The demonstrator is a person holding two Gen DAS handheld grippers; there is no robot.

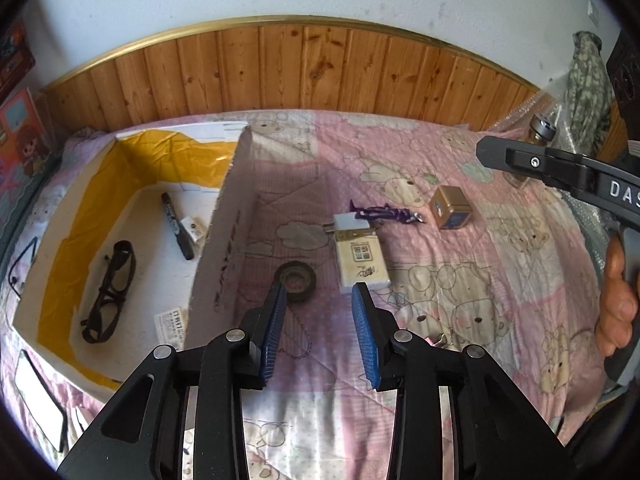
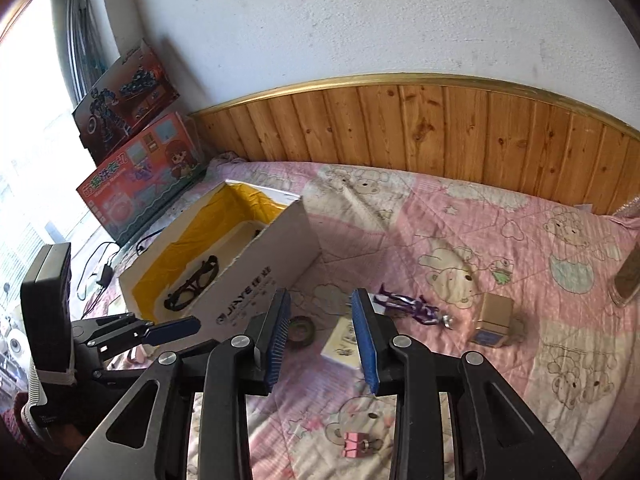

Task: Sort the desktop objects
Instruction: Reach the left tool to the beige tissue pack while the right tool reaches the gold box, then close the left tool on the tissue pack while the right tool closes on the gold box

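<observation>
Pink quilted bedspread (image 1: 460, 208) under both grippers. Left gripper (image 1: 320, 292) spread, empty; black tape roll (image 1: 297, 280) at its tips, glasses (image 1: 107, 296) boxed left. Right gripper (image 2: 322, 300) spread, empty; pink binder clip (image 2: 356, 444) below, gold tin (image 2: 495, 320) beyond right.

One white cardboard box (image 1: 218, 240) sits on the quilt near its left edge, holding one pair of dark glasses (image 1: 106, 296), one black marker (image 1: 176, 226) and one small white item (image 1: 193, 230). Outside the box, towards the quilt's middle, lie one roll of dark tape (image 1: 296, 280), one white packet (image 1: 362, 264), one white plug (image 1: 346, 222), one purple figurine (image 1: 384, 213) and one gold cube-shaped box (image 1: 450, 207). One pink binder clip (image 2: 358, 445) lies near the quilt's front edge.
</observation>
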